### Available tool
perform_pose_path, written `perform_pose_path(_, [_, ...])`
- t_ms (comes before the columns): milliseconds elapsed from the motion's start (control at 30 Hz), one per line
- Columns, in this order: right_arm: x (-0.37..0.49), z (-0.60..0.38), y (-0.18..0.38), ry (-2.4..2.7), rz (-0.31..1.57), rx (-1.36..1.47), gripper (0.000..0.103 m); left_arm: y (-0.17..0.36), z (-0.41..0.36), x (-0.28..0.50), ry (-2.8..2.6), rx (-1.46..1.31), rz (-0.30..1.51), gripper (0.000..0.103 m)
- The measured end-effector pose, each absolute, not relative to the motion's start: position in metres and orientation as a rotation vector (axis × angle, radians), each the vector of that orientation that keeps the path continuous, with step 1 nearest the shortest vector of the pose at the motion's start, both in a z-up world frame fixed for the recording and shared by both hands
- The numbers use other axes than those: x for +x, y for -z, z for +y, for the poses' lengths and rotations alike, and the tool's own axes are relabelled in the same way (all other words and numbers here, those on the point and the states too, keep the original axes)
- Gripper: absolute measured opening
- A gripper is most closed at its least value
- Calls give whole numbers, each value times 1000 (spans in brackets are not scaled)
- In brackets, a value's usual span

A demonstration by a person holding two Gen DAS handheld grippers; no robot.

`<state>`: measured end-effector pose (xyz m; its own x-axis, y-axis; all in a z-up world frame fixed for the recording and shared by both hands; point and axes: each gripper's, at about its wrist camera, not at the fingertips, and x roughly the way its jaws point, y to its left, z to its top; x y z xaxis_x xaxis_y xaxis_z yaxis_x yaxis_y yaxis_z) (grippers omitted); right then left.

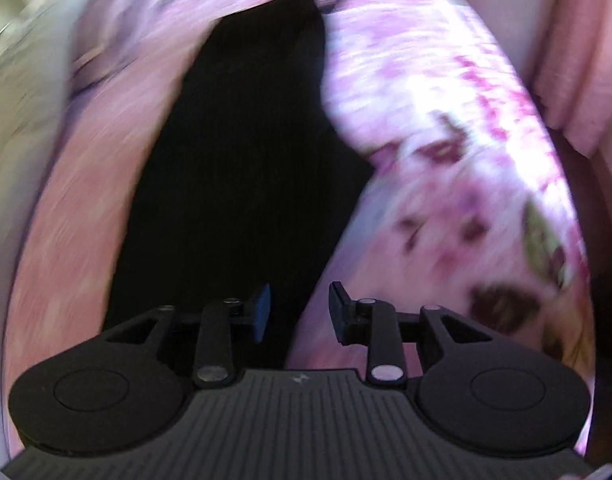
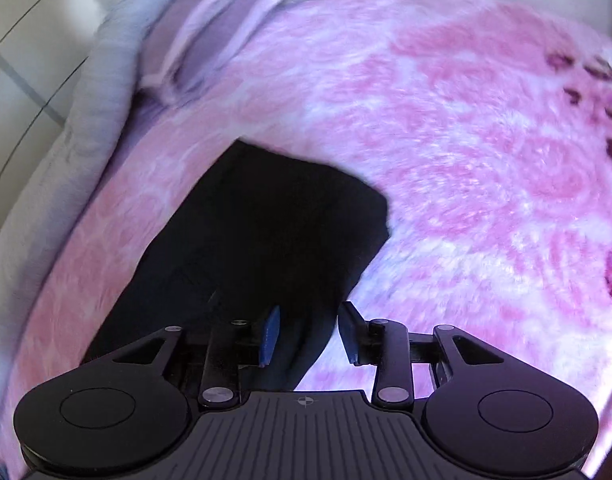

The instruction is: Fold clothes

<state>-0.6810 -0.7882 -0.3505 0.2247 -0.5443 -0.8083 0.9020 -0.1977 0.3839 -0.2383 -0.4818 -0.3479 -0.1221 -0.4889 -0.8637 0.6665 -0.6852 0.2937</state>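
A black garment [image 1: 242, 168] lies stretched out on a pink patterned blanket [image 1: 446, 120] in the blurred left wrist view. My left gripper [image 1: 300, 312] is open and empty, just above the garment's near end at its right edge. In the right wrist view the black garment [image 2: 266, 232] lies on the pink blanket [image 2: 466, 140], ending in a squared edge ahead. My right gripper [image 2: 310, 334] is open, with the garment's near edge lying between its fingers but not clamped.
A grey padded bed edge [image 2: 90, 120] runs along the left, with pale tiled floor [image 2: 22, 60] beyond. A pink curtain or cloth [image 1: 578, 60] hangs at the right in the left wrist view. A lilac folded cloth [image 2: 226, 28] lies at the far end.
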Motion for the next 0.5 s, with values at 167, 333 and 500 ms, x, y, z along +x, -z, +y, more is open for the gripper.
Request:
perform_pose_path(167, [-603,-760,344,1204,545,1056,38,343,-478,-127,1601,1354,358,32])
perform_pose_path(333, [-501,-733,349,1018,650,963,39,358,-461,-2,1382,1325,508,34])
perform_pose_path(500, [-400,-700,358,913,727,896,40,385,-417,105,1304,1336,561,35])
